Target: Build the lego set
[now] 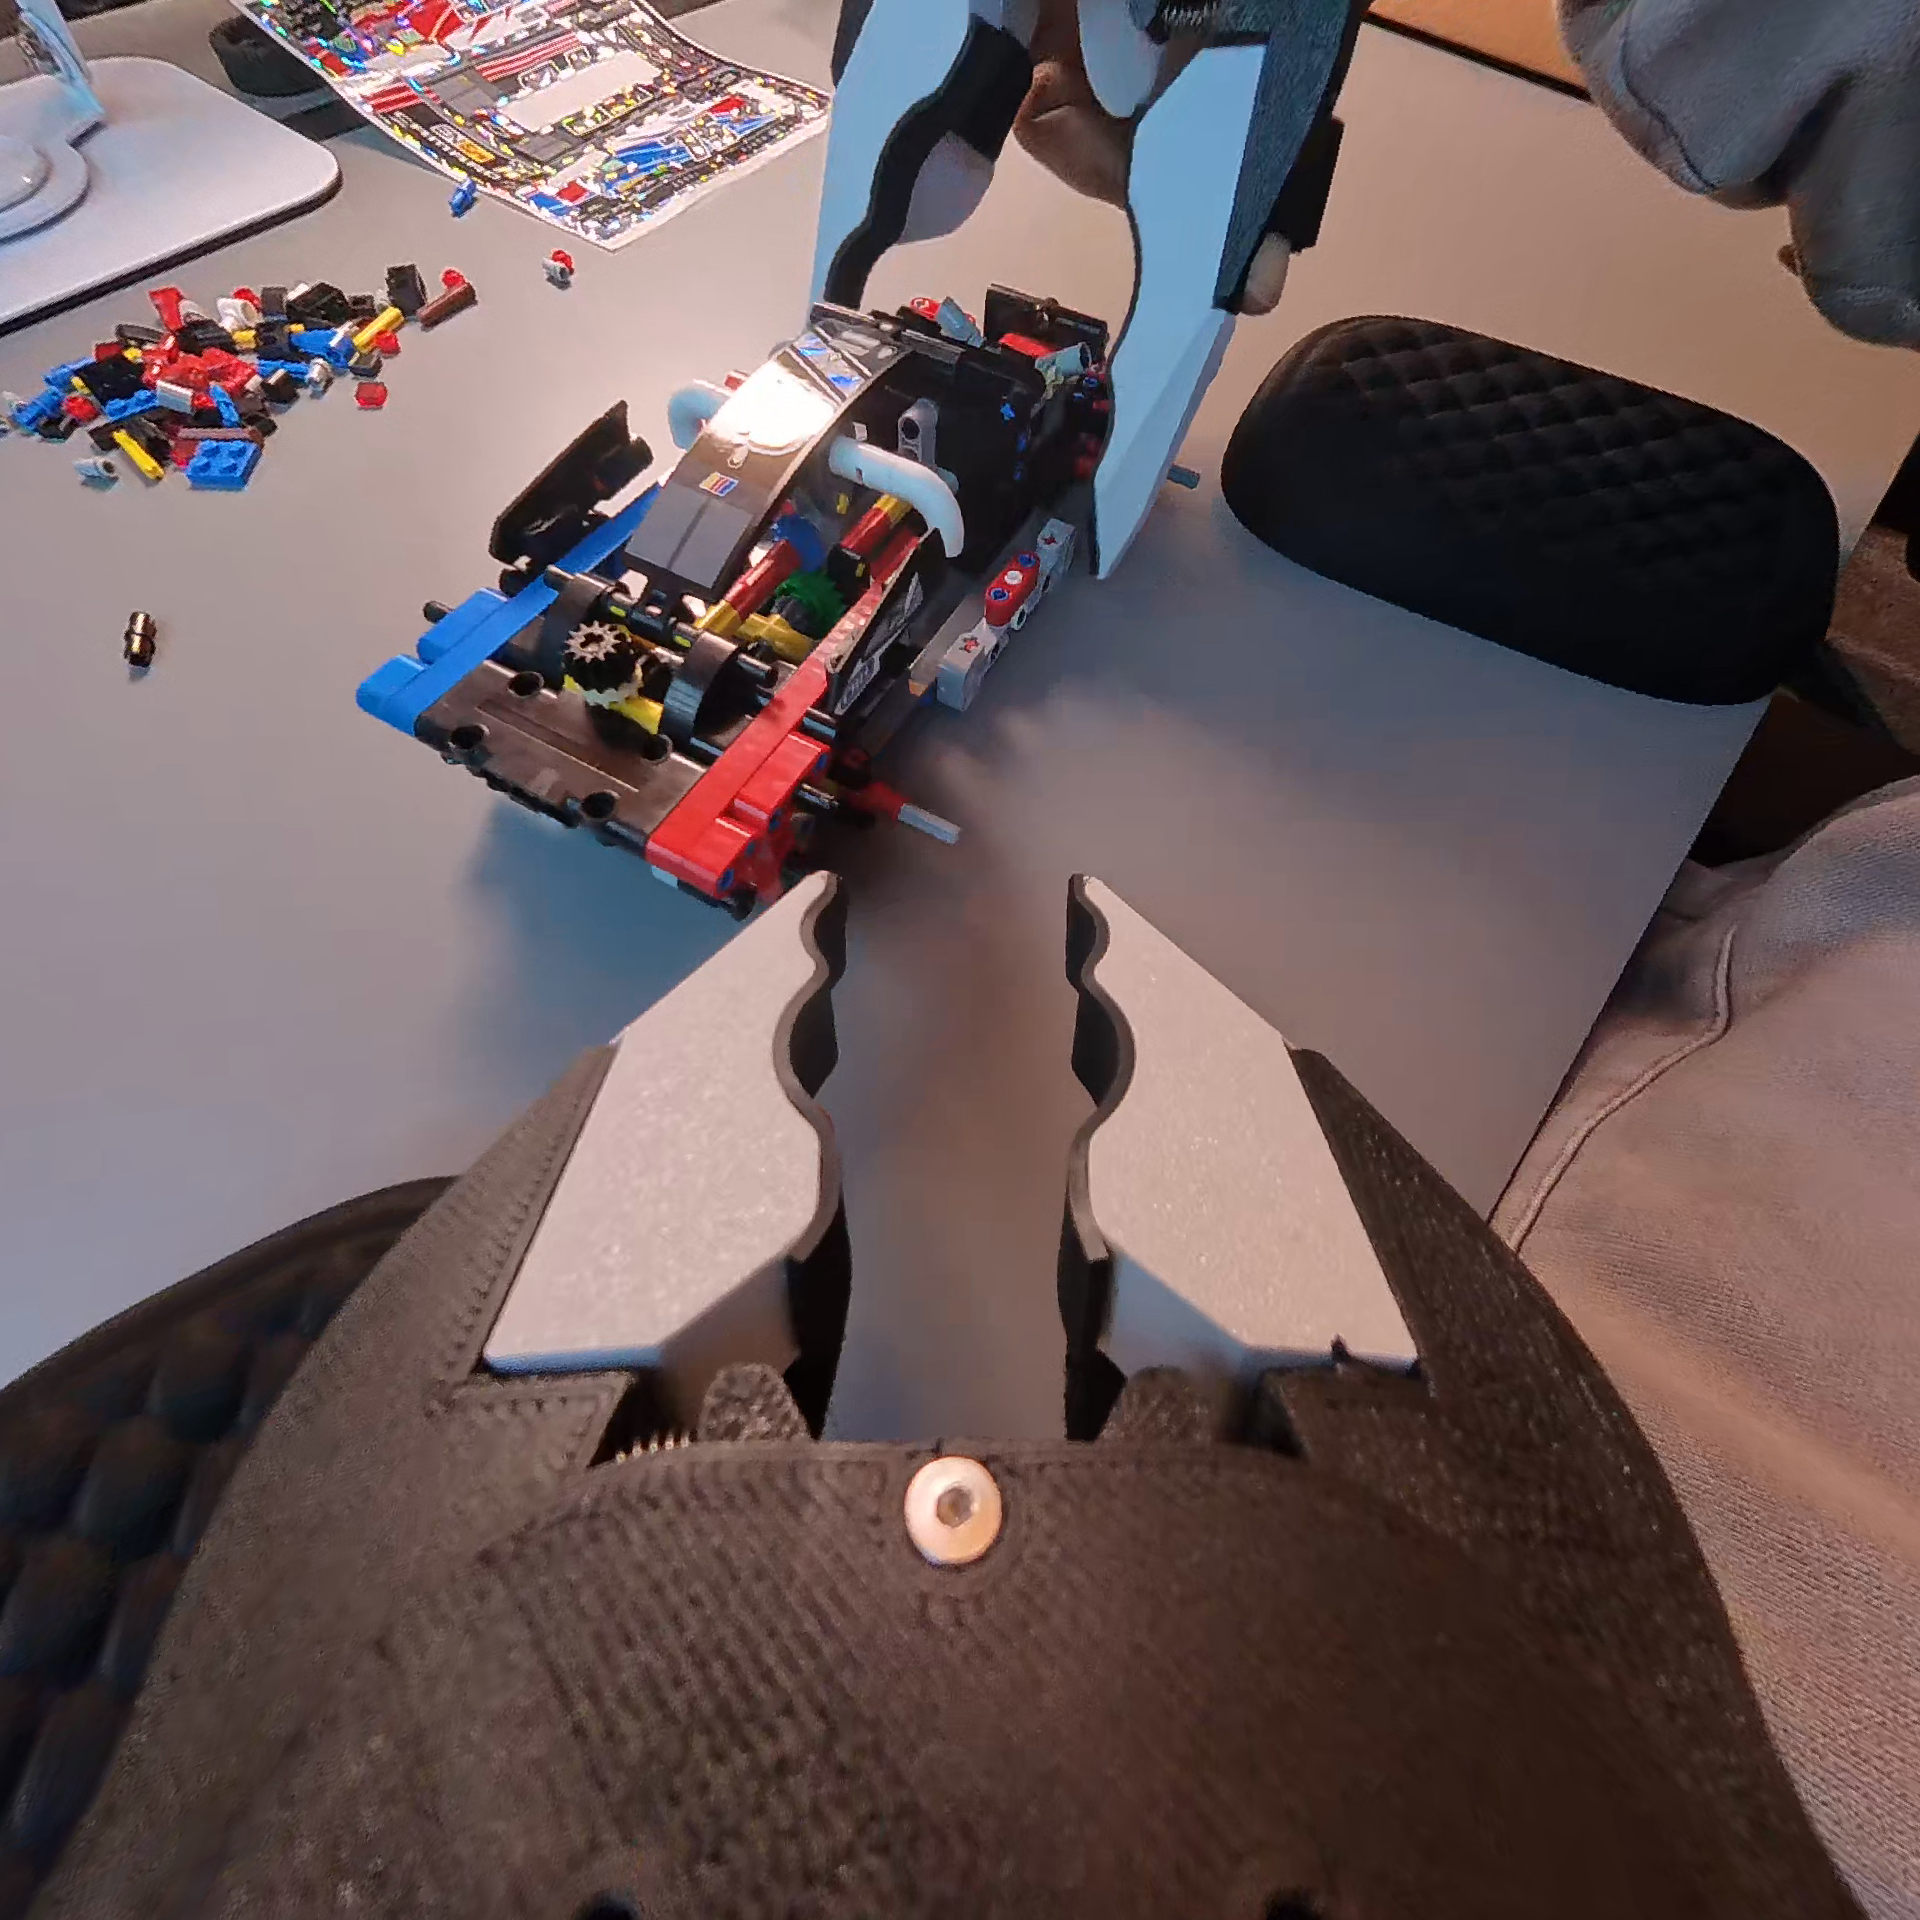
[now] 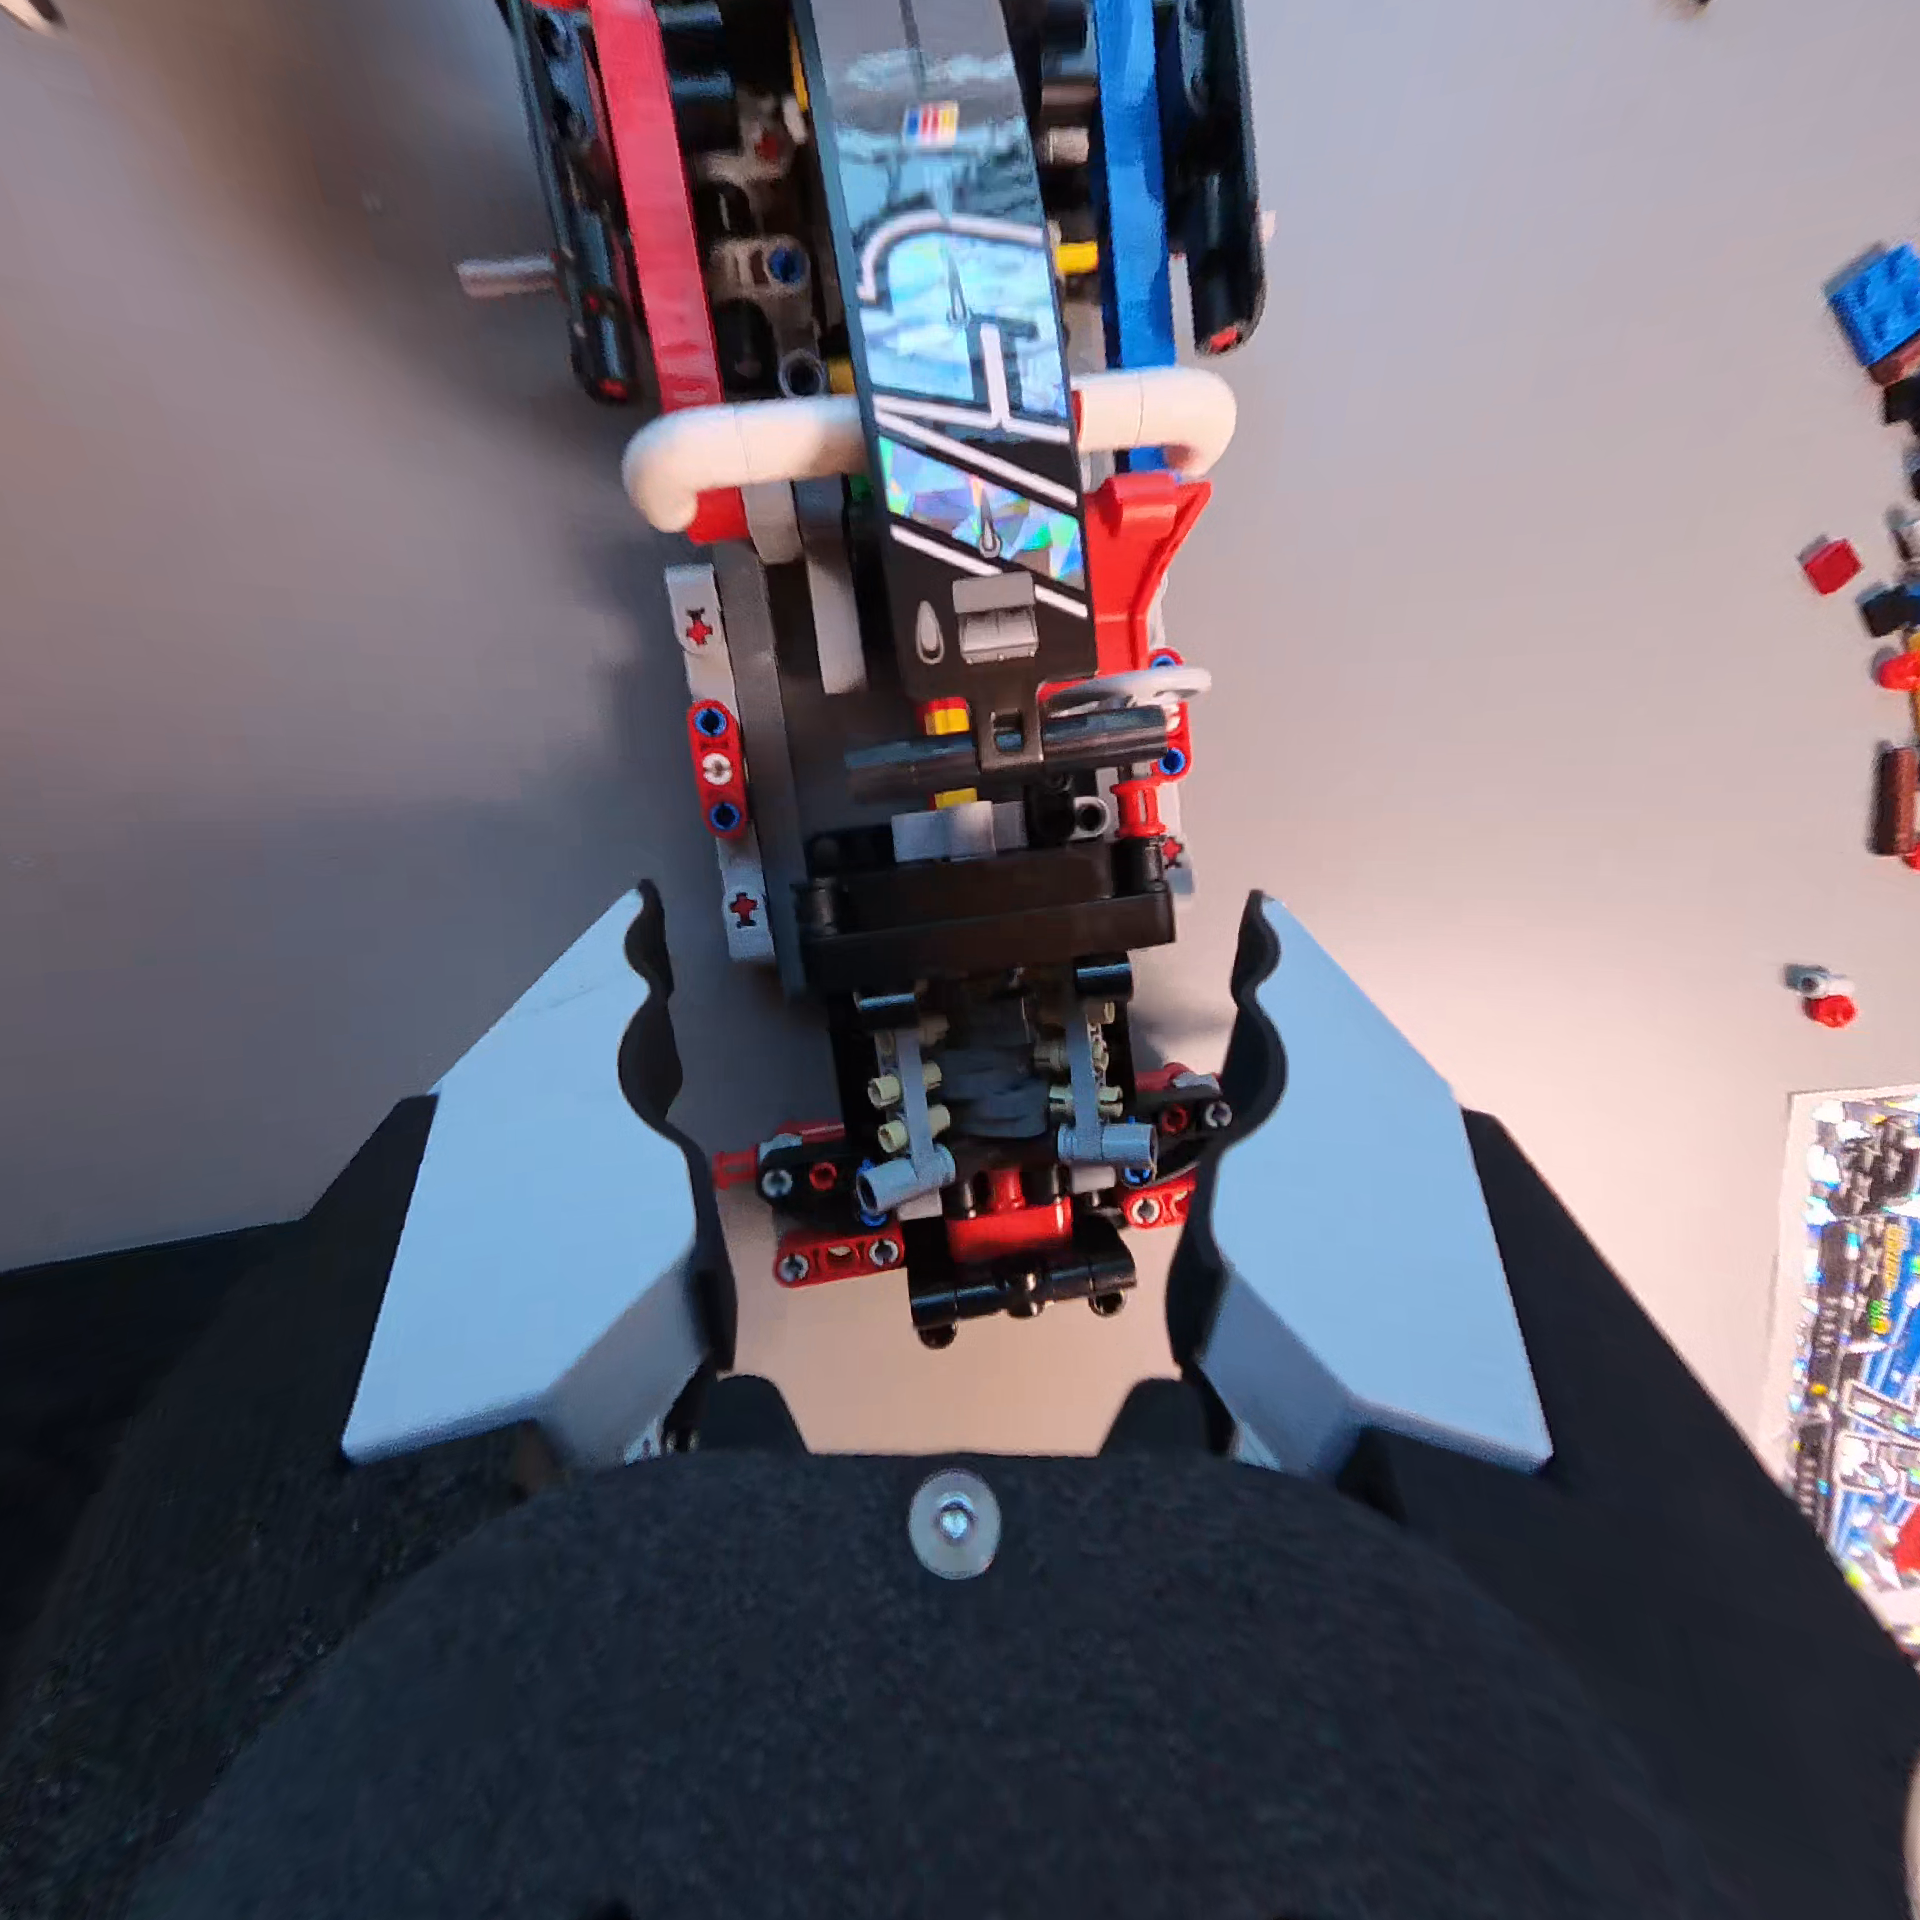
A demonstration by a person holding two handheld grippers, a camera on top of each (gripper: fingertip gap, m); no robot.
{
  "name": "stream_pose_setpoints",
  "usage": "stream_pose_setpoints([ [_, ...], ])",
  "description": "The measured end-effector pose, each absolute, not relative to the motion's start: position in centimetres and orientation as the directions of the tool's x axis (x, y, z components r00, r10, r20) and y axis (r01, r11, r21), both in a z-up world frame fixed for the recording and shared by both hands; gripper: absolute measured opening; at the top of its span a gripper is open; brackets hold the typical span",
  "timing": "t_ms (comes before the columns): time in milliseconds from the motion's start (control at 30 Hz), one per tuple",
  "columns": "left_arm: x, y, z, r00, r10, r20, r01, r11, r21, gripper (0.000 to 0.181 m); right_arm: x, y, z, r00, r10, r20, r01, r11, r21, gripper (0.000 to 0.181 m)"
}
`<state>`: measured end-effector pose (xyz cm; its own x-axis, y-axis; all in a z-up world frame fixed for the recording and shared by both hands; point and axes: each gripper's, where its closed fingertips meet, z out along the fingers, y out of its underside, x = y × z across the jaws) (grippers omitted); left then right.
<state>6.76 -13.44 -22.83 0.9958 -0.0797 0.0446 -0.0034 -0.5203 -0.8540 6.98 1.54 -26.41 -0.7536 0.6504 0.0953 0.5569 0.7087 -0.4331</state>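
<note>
Leftward first: one loose pile of small bricks [image 1: 197,379], mixed red, blue, black and yellow, too many to count, lies on the grey table [image 1: 260,935]. One dark stray piece [image 1: 140,636] sits apart, nearer the camera. One shiny sticker sheet [image 1: 540,99] lies beyond the pile.

Centre: one part-built lego car [image 1: 748,603] stands on the table, blue beam on its left flank, red on its right.

Left gripper [image 1: 954,894] sits low, level, pointing at the car's near end; jaws apart, nothing between them.

Right gripper [image 2: 951,925] comes down from above, jaws spread wide, straddling the car's far end. Contact unclear on either side.

Far right: one black quilted pad [image 1: 1527,509] at the table edge.
</note>
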Motion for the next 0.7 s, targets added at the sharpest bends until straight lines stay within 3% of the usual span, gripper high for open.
stream_pose_setpoints([
  [100,7.1,-13.0,-22.9,0.995,-0.086,0.057,0.004,-0.520,-0.854,0.041,6.5,1.3,-27.4,-0.757,0.647,0.091,0.559,0.714,-0.422,0.093],
  [267,7.2,-12.7,-23.2,0.994,-0.088,0.063,0.007,-0.530,-0.848,0.040,6.3,1.0,-27.0,-0.737,0.676,0.018,0.600,0.666,-0.443,0.092],
  [433,6.3,-11.6,-23.4,0.998,-0.028,0.047,0.023,-0.562,-0.827,0.037,5.9,0.9,-25.6,-0.601,0.751,-0.274,0.764,0.439,-0.472,0.091],
  [533,5.0,-10.3,-23.9,0.999,0.033,0.024,0.038,-0.581,-0.813,0.044,5.2,1.0,-24.9,-0.442,0.771,-0.459,0.871,0.245,-0.426,0.092],
  [700,2.5,-8.0,-23.6,0.993,0.117,-0.025,0.047,-0.570,-0.820,0.051,3.7,1.3,-24.2,-0.258,0.792,-0.553,0.922,0.030,-0.387,0.092],
])
